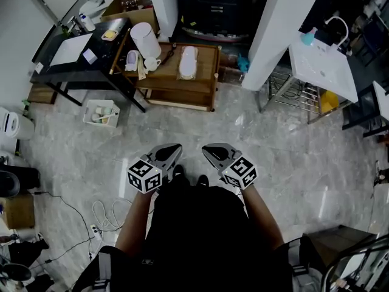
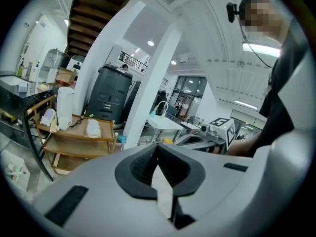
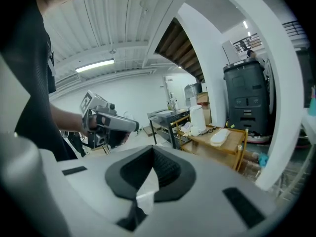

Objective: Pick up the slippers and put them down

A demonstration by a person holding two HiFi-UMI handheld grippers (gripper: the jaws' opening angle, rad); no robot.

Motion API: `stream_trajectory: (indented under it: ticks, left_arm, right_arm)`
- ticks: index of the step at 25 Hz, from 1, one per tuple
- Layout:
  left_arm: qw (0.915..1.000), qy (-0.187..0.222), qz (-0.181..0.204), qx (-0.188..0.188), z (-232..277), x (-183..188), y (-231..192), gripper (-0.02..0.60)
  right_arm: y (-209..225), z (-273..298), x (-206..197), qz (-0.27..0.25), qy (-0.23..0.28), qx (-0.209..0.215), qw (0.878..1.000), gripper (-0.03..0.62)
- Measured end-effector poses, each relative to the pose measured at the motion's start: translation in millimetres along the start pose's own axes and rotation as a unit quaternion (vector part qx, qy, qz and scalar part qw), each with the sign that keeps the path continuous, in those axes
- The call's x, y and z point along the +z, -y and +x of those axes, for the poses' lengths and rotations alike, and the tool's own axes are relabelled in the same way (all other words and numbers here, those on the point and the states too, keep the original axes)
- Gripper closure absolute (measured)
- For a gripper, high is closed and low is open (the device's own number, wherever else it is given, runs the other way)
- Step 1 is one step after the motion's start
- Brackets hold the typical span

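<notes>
Left gripper (image 1: 175, 148): jaws closed pad against pad with nothing between them; held low in front of the body, nose tipped slightly down toward 12 o'clock
Right gripper (image 1: 208, 149): also closed and empty, at the 3 o'clock side of the other, the two noses near each other but apart
Slippers (image 1: 187, 62): white (from the head view they read as one pale oblong), lying on top of the wooden cart at 12 o'clock from the person, well apart from both grippers
Wooden cart (image 1: 208, 81): low, with a shelf beneath its top, standing on the floor
White cylinder (image 1: 144, 39): upright on the cart's left end, at 10 o'clock from the slippers
Black table (image 1: 73, 69): just beside the cart, at 11 o'clock from the person, carrying a white sheet and small bottles
White box (image 1: 100, 111): on the floor near the black table's legs, at 10 o'clock
Cables (image 1: 106, 215): looped on the floor at 9 o'clock
White pillar (image 1: 282, 29): at 1 o'clock, just right of the cart
Floor (image 1: 273, 157): pale marble tiles
</notes>
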State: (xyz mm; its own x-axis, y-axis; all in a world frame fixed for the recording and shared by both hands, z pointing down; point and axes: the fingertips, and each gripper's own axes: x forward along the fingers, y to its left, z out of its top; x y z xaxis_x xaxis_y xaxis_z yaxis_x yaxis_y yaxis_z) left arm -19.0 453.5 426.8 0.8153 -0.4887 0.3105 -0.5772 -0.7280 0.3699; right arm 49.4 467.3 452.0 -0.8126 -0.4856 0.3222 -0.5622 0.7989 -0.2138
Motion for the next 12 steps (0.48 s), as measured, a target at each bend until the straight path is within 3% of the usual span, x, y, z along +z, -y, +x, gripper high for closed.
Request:
stream_trajectory:
  ticks: [12]
  left_arm:
    - [0.9997, -0.014, -0.001, -0.020, 2, 5, -19, 0.571]
  right_arm:
    - [11, 16, 11, 0.003, -0.002, -0.011, 1.000, 0.588]
